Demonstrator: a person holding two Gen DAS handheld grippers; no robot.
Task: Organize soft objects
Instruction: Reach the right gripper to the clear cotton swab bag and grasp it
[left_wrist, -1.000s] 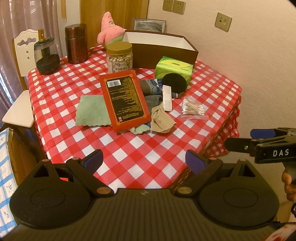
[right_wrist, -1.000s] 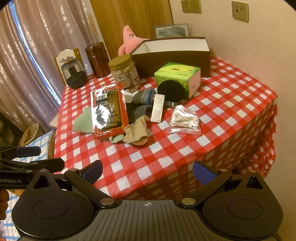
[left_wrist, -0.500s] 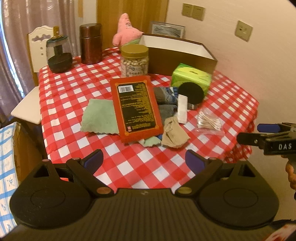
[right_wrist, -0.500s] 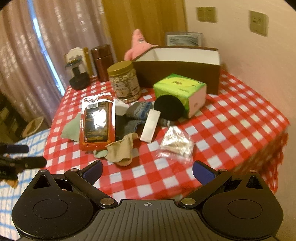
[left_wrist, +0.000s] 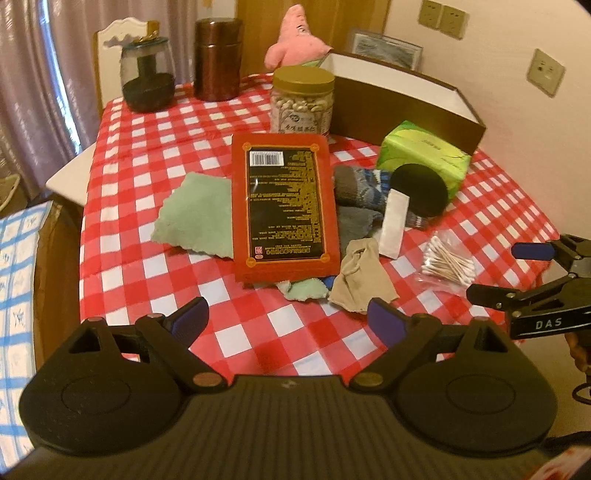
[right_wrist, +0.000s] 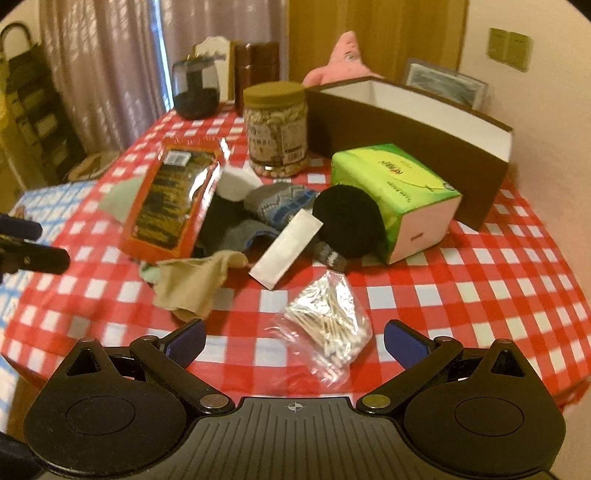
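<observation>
Soft things lie mid-table on the red checked cloth: a beige sock (left_wrist: 360, 275) (right_wrist: 192, 282), a green cloth (left_wrist: 195, 214) half under a red packet (left_wrist: 284, 199) (right_wrist: 173, 206), a patterned grey-blue sock (left_wrist: 360, 186) (right_wrist: 282, 201), a dark grey cloth (left_wrist: 354, 221), a black round pad (left_wrist: 419, 188) (right_wrist: 349, 221). A pink plush (left_wrist: 299, 42) (right_wrist: 345, 61) leans behind the open brown box (left_wrist: 406, 99) (right_wrist: 406, 125). My left gripper (left_wrist: 288, 319) is open, just short of the beige sock. My right gripper (right_wrist: 293, 341) is open over a bag of cotton swabs (right_wrist: 328, 321).
A nut jar (left_wrist: 303, 101), brown canister (left_wrist: 218, 59), dark glass jar (left_wrist: 147, 79) and green tissue pack (left_wrist: 424, 157) stand at the back. A white flat packet (left_wrist: 395, 218) lies by the socks. A chair (left_wrist: 122, 40) is behind; the wall is at the right.
Both grippers have moved in toward the table and now hover over its near edge. Nothing on the table has moved. Both jaws stay open.
</observation>
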